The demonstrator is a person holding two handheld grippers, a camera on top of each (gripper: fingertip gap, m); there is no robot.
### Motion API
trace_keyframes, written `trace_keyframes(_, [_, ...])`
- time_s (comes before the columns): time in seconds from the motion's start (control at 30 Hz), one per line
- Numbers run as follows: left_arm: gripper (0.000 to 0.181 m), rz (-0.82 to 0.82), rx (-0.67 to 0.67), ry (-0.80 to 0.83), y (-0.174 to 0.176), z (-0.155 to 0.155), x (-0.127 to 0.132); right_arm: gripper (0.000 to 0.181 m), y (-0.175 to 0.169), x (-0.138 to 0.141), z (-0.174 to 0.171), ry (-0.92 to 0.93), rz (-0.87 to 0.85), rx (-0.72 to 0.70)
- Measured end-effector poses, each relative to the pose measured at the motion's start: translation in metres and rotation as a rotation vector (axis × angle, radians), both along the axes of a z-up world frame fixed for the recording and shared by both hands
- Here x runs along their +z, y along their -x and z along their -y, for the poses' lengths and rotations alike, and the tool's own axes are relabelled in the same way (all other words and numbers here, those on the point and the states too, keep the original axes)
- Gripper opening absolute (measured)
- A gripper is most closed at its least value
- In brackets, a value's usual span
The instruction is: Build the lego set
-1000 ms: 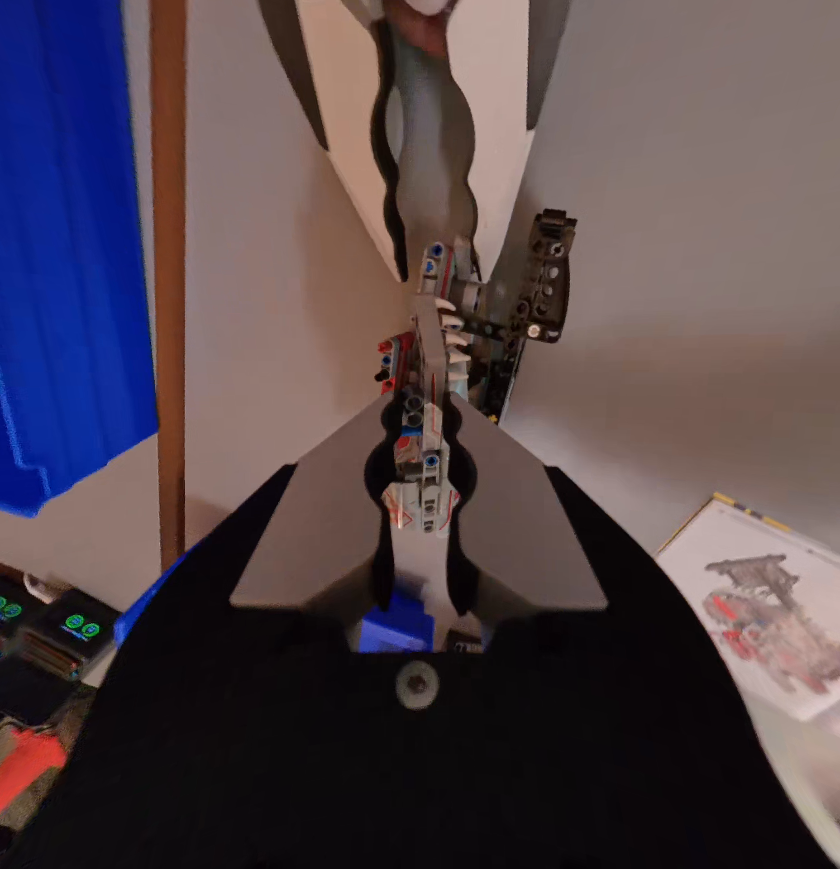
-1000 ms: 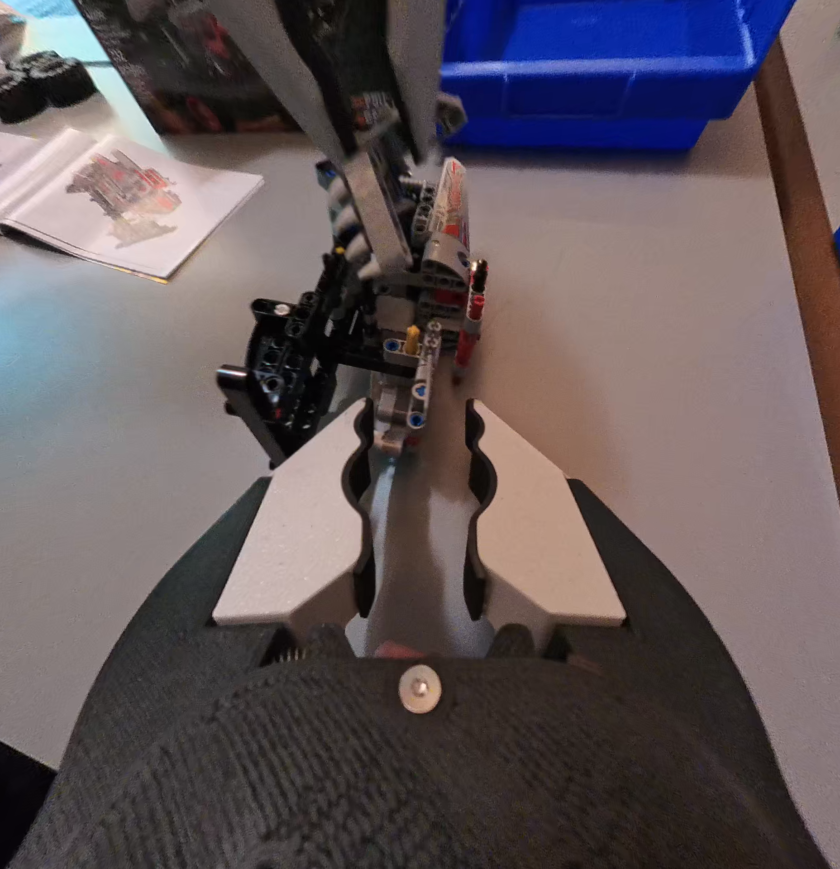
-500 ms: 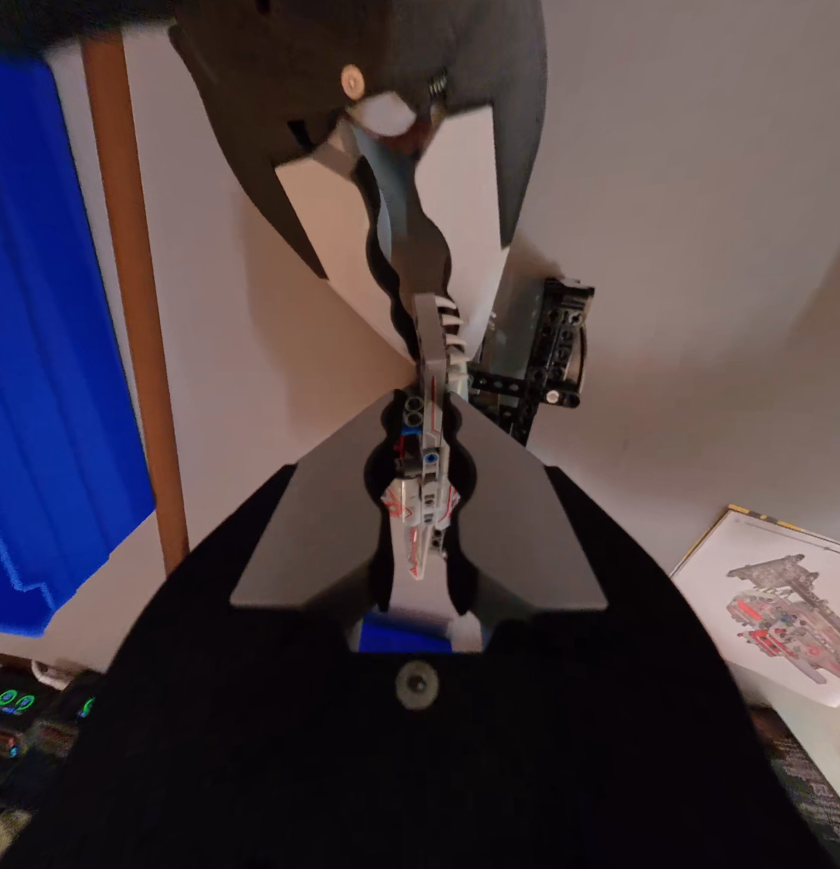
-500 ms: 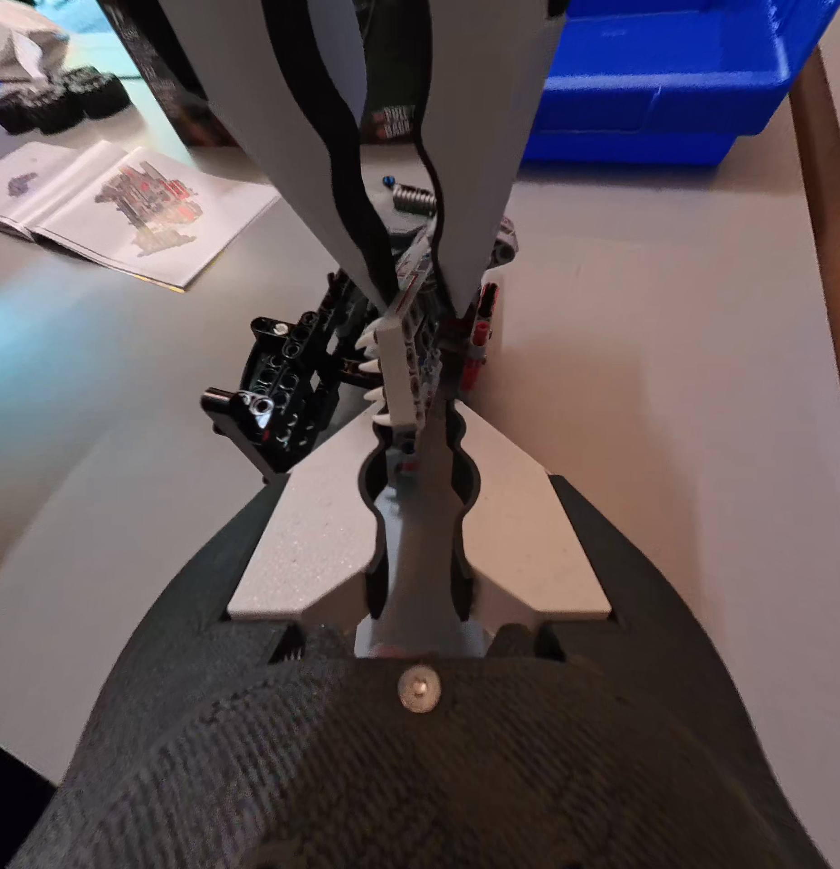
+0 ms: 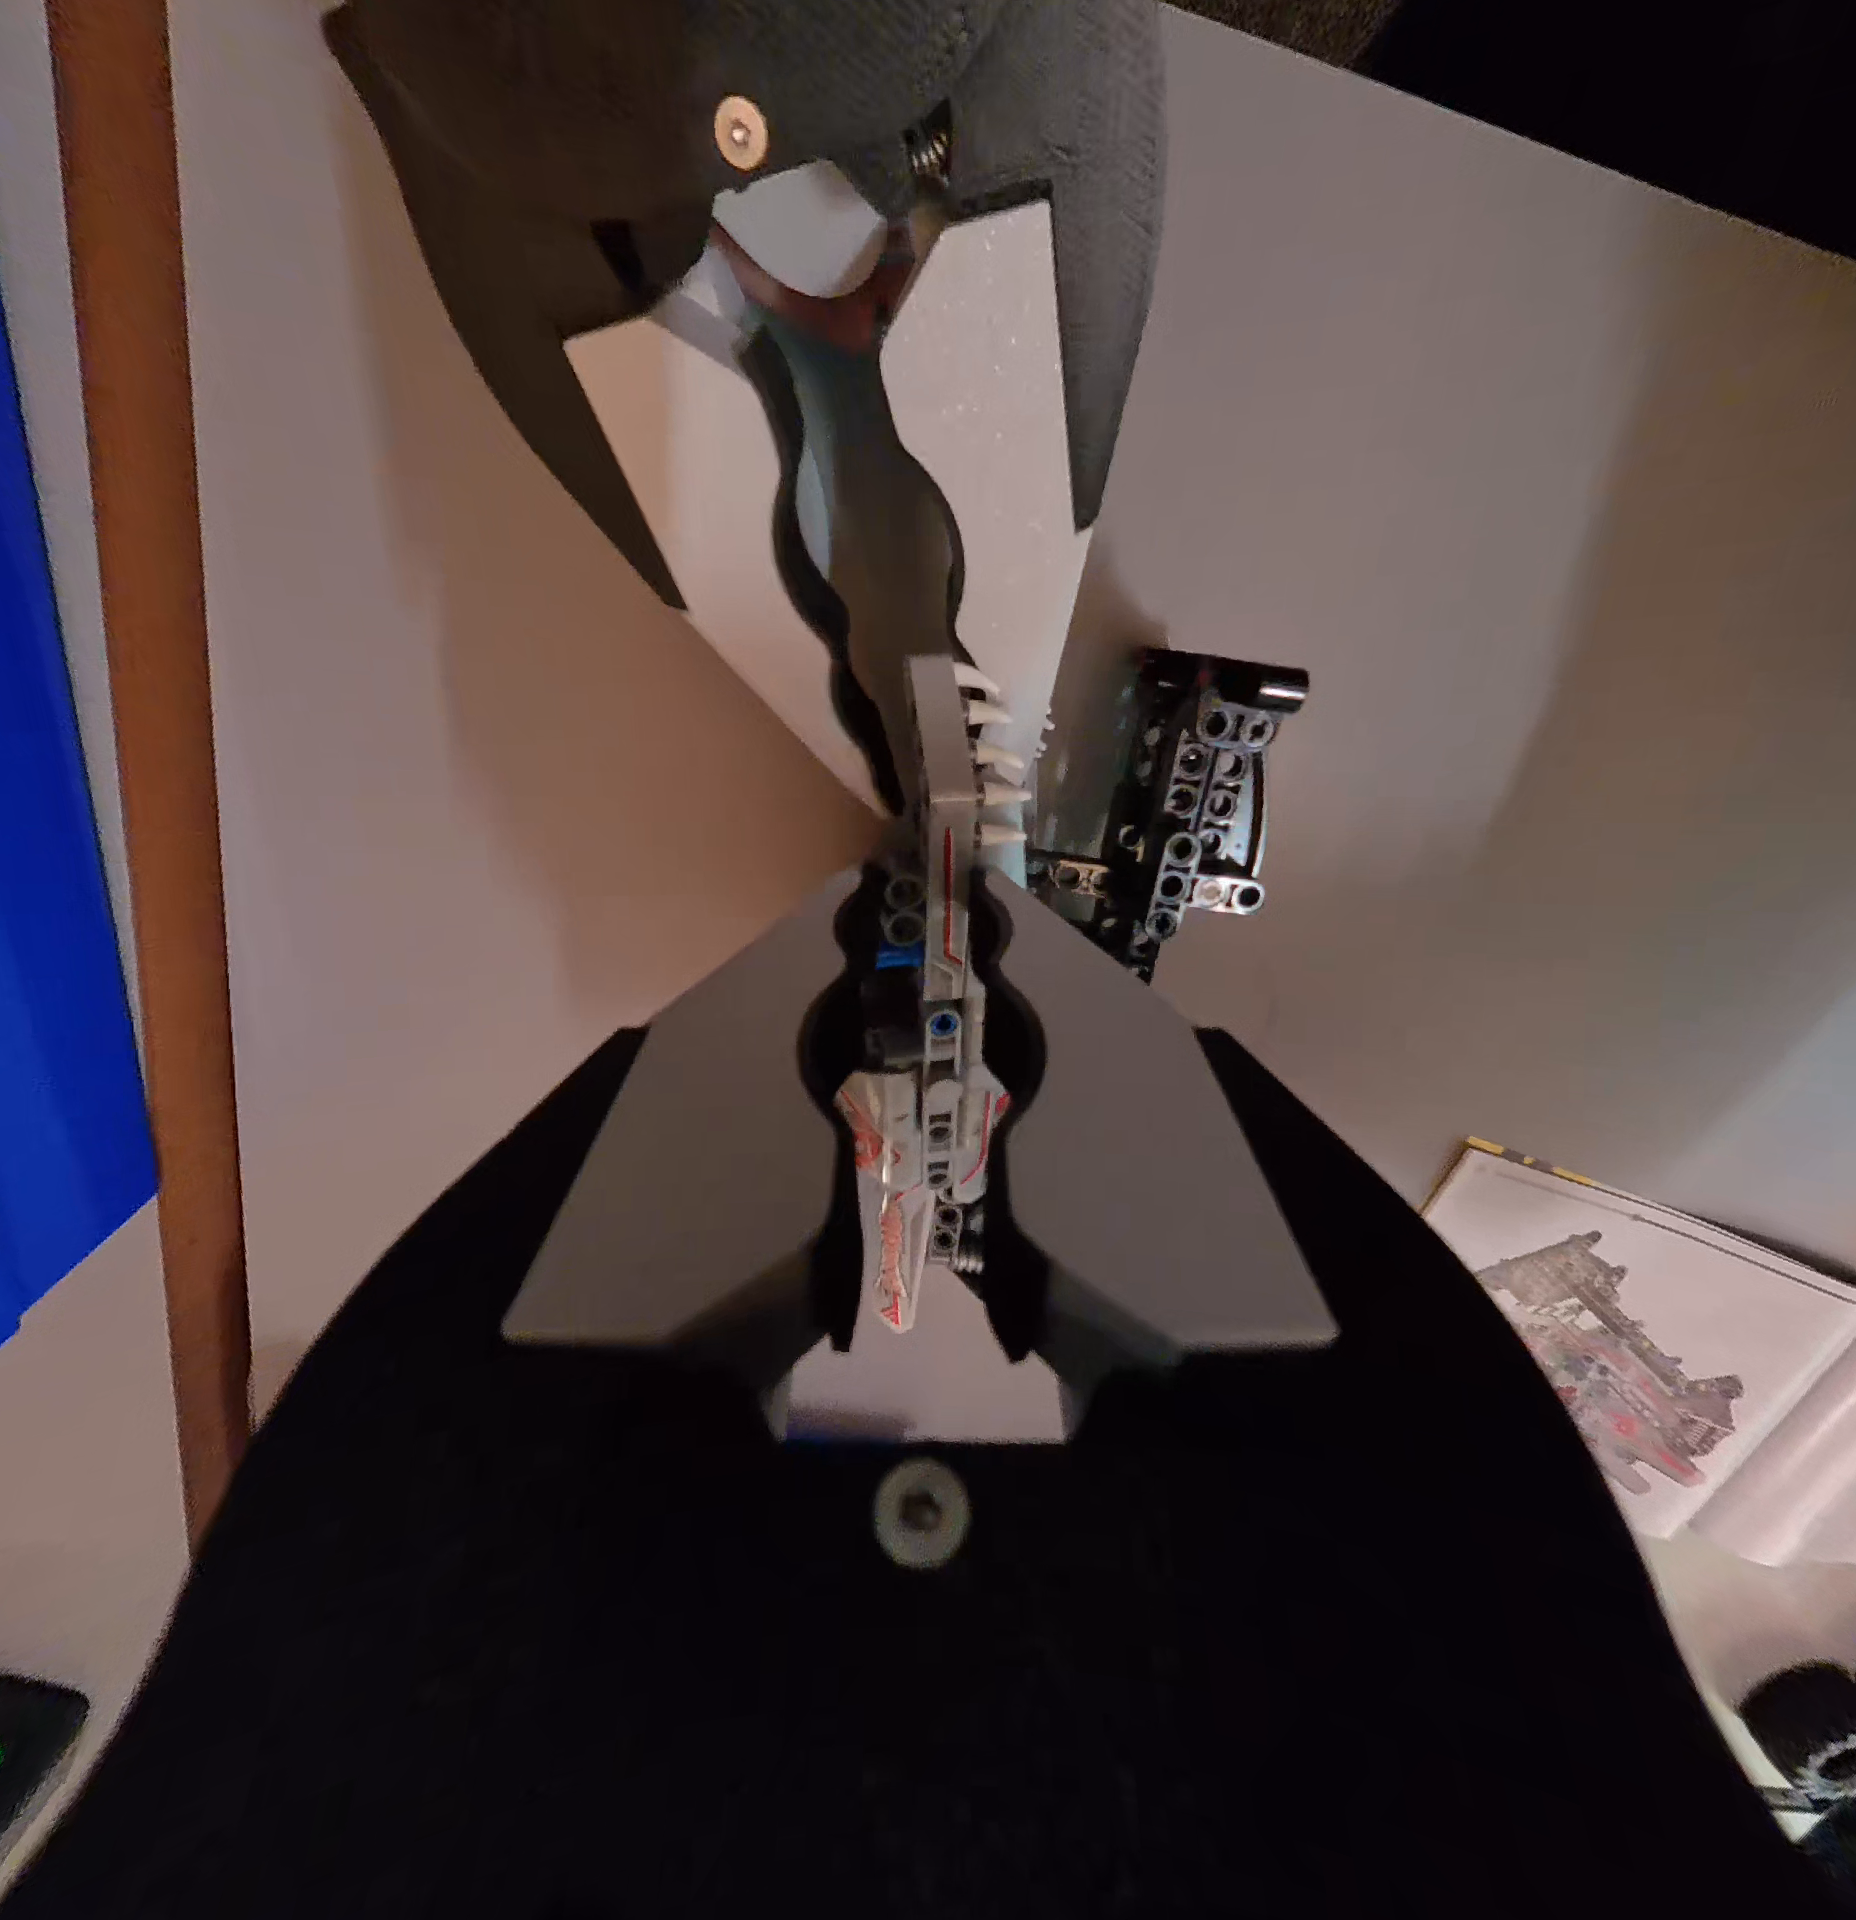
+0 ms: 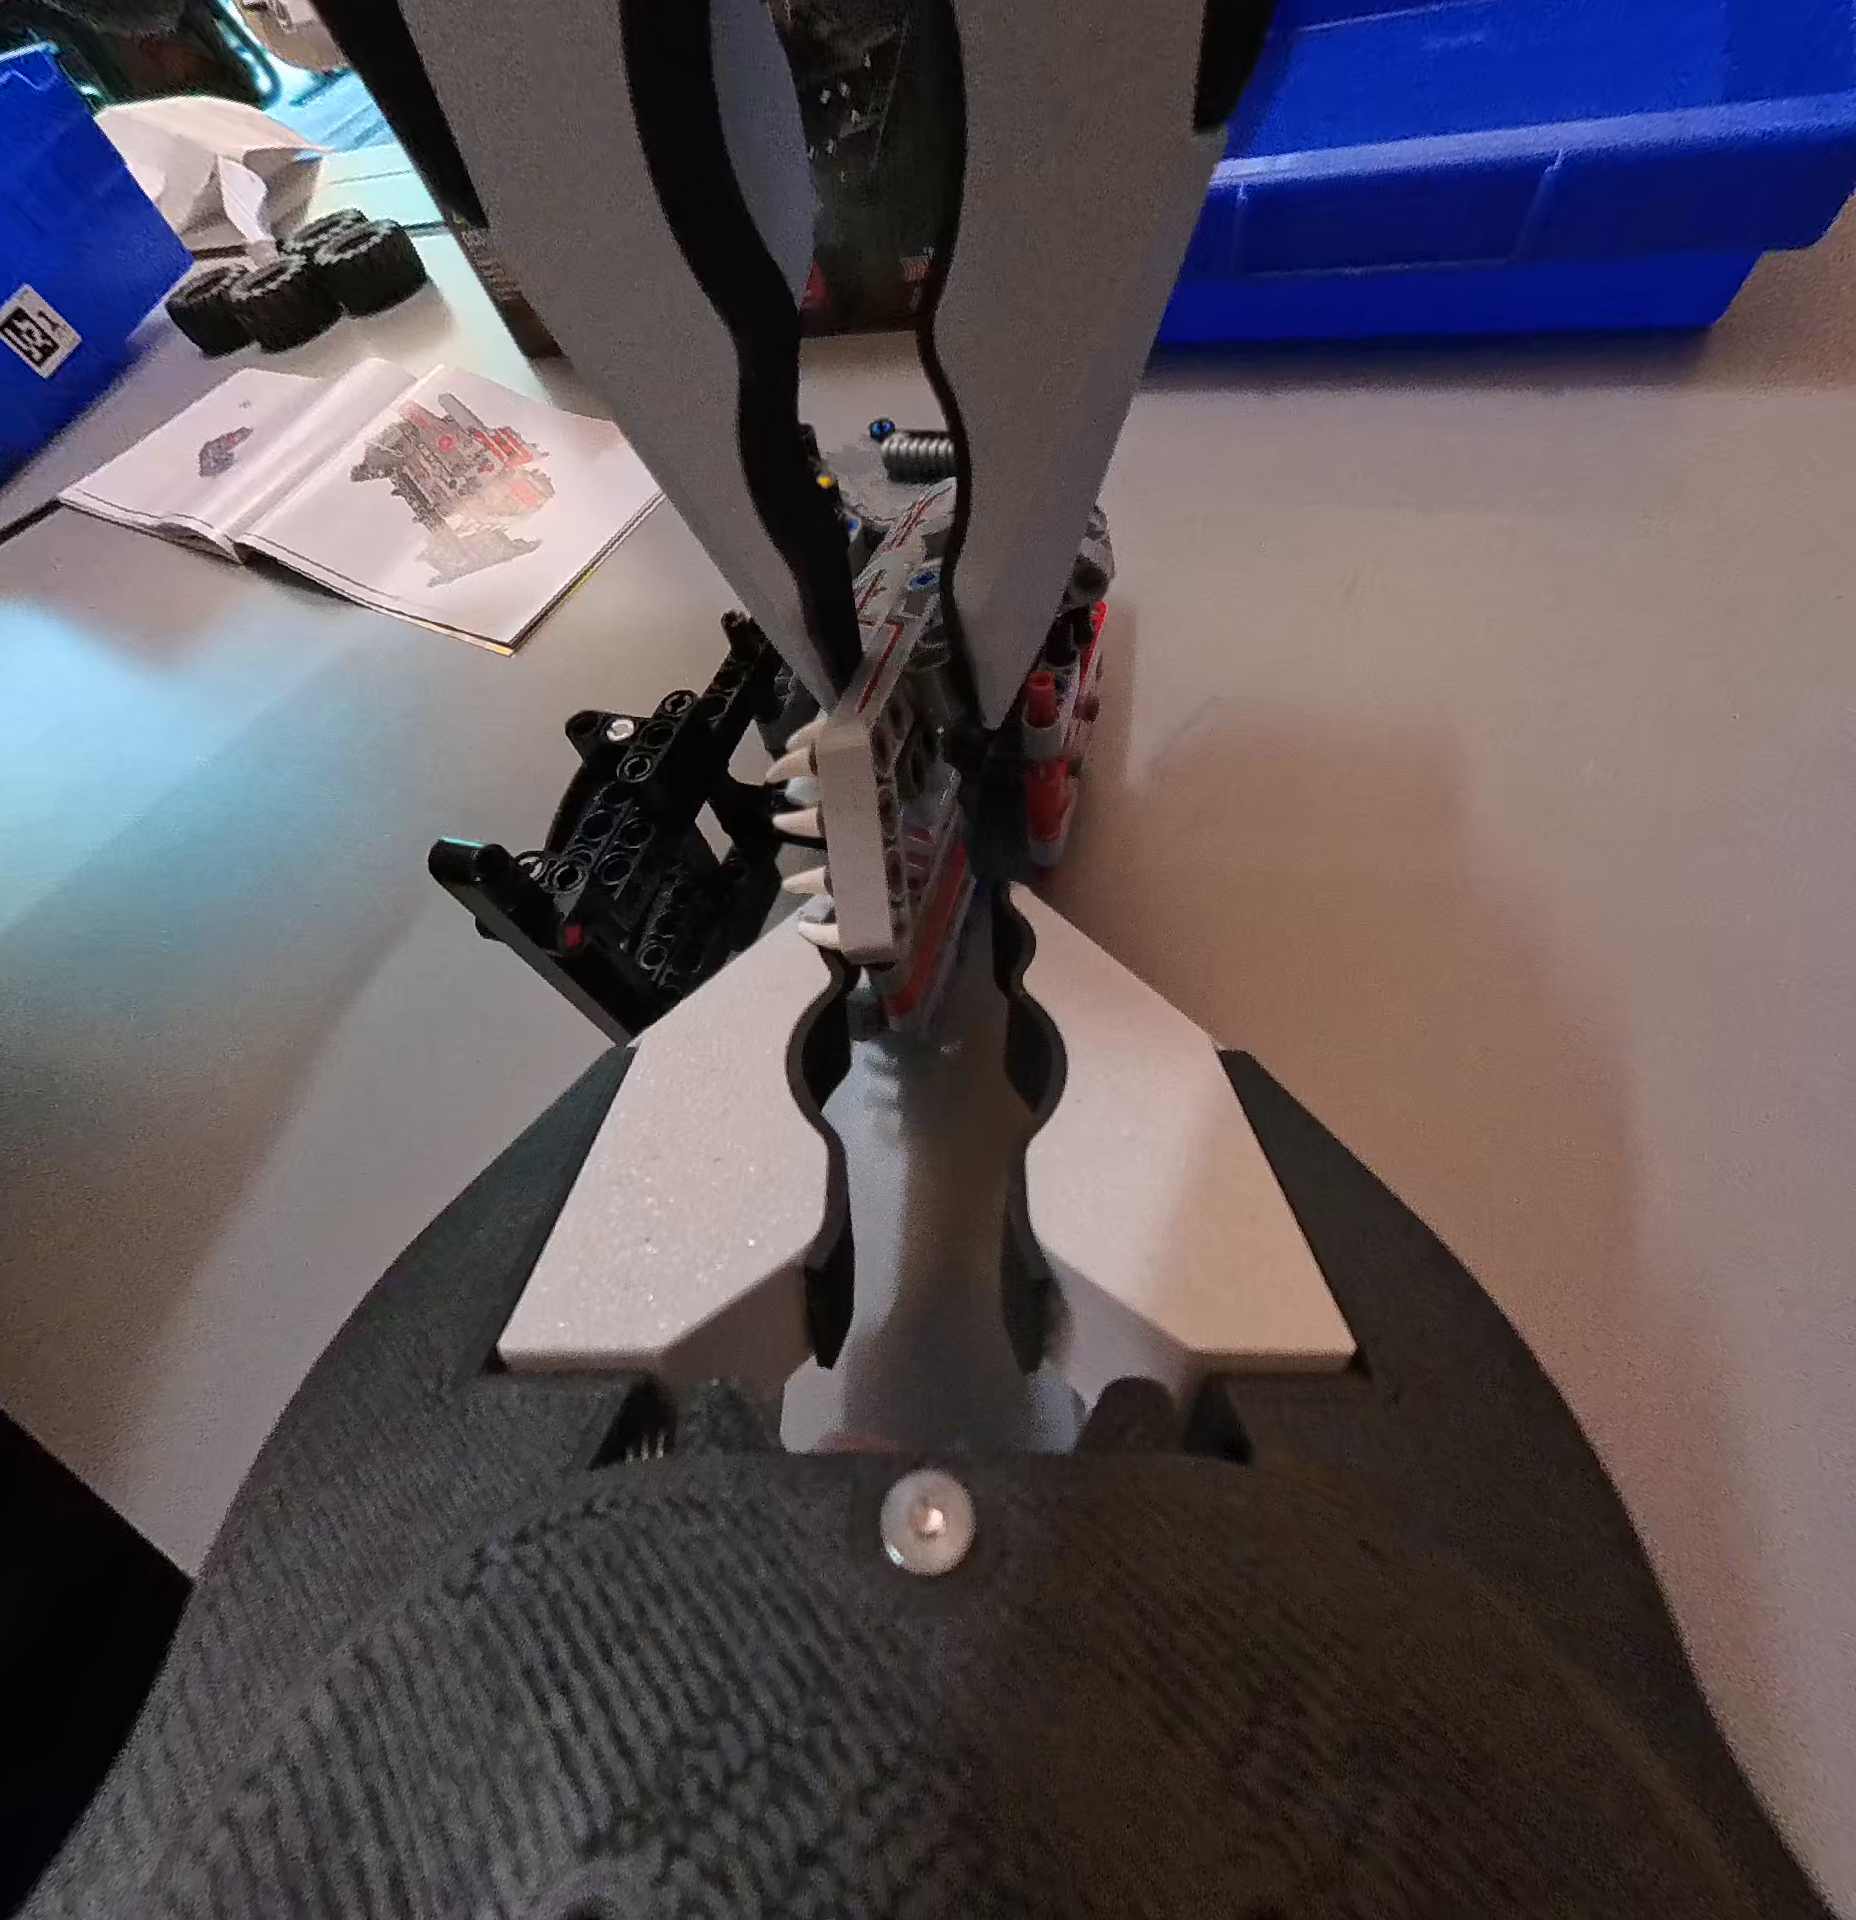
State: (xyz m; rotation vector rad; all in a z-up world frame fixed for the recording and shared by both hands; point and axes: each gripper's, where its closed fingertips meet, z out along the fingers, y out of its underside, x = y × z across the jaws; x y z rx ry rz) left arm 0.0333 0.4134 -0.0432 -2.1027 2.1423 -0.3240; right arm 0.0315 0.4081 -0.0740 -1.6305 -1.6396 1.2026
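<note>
While tongs (image 6: pixel 919 925) grip model (image 6: pixel 882 831), blue bin (image 6: pixel 1526 177) seemingly empty.

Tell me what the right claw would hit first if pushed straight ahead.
Likely the lego model: its grey toothed panel already sits at the right claw tips. Directly beyond it is the left claw, which grips the same model from the opposite side.

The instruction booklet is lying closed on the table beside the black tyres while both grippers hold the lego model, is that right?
Not quite. The instruction booklet lies open, its pages showing a picture of the model, as the right wrist view shows. The rest stands: it is on the table near the black tyres, and the left gripper and right gripper hold the lego model.
</note>
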Motion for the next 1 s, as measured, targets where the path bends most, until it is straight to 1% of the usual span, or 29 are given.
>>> trace_keyframes(0.03, [0.013,0.007,0.004,0.004,0.0,0.0,-0.001,0.018,0.0,-0.001,0.001,0.0,0.004,0.009])
trace_keyframes(0.07, [0.013,0.018,0.013,0.014,-0.001,0.0,-0.002,0.014,0.0,-0.001,0.003,-0.007,0.006,0.018])
trace_keyframes(0.17, [0.013,0.042,0.032,0.03,0.0,0.001,-0.005,0.022,0.001,-0.005,0.005,-0.03,0.028,0.025])
trace_keyframes(0.2, [0.013,0.053,0.04,0.029,0.0,0.0,-0.006,0.022,0.001,-0.006,0.006,-0.036,0.034,0.032])
trace_keyframes(0.23, [0.013,0.072,0.047,0.026,0.0,0.0,-0.007,0.017,0.001,-0.006,0.008,-0.041,0.036,0.045])
trace_keyframes(0.3, [0.013,0.117,0.069,0.014,0.001,-0.001,-0.007,0.014,0.001,-0.008,0.008,-0.058,0.042,0.045])
trace_keyframes(0.37, [0.013,0.159,0.101,-0.03,0.005,-0.002,-0.006,0.013,0.003,-0.007,0.007,-0.098,0.033,0.043])
trace_keyframes(0.43, [0.013,0.181,0.102,-0.118,0.01,0.001,-0.005,0.011,0.005,-0.007,0.006,-0.179,0.018,0.049])
trace_keyframes(0.47, [0.013,0.174,0.096,-0.175,0.015,0.004,-0.004,0.012,0.007,-0.005,0.007,-0.249,-0.005,0.067])
trace_keyframes(0.53, [0.013,0.172,0.095,-0.312,0.02,0.014,0.002,0.012,0.012,0.001,0.007,-0.462,-0.077,0.101])
trace_keyframes(0.6, [0.013,0.167,0.107,-0.466,0.027,0.027,0.011,0.011,0.017,0.013,0.012,-0.731,-0.157,0.136])
trace_keyframes(0.67, [0.013,0.165,0.127,-0.642,0.033,0.043,0.019,0.01,0.025,0.027,0.016,-0.976,-0.204,0.128])
trace_keyframes(0.73, [0.013,0.134,0.139,-0.793,0.037,0.063,0.021,0.009,0.031,0.03,0.026,-1.118,-0.181,0.148])
trace_keyframes(0.8, [0.013,0.083,0.121,-0.956,0.041,0.079,0.023,0.01,0.033,0.033,0.038,-1.251,-0.17,0.168])
trace_keyframes(0.87, [0.013,0.052,0.124,-1.08,0.039,0.092,0.025,0.009,0.033,0.039,0.054,-1.384,-0.182,0.202])
trace_keyframes(0.93, [0.013,0.008,0.107,-1.178,0.038,0.105,0.027,0.009,0.035,0.046,0.066,-1.56,-0.176,0.234])
trace_keyframes(1.0, [0.013,-0.018,0.102,-1.229,0.038,0.118,0.026,0.008,0.039,0.05,0.08,-1.685,-0.174,0.272])
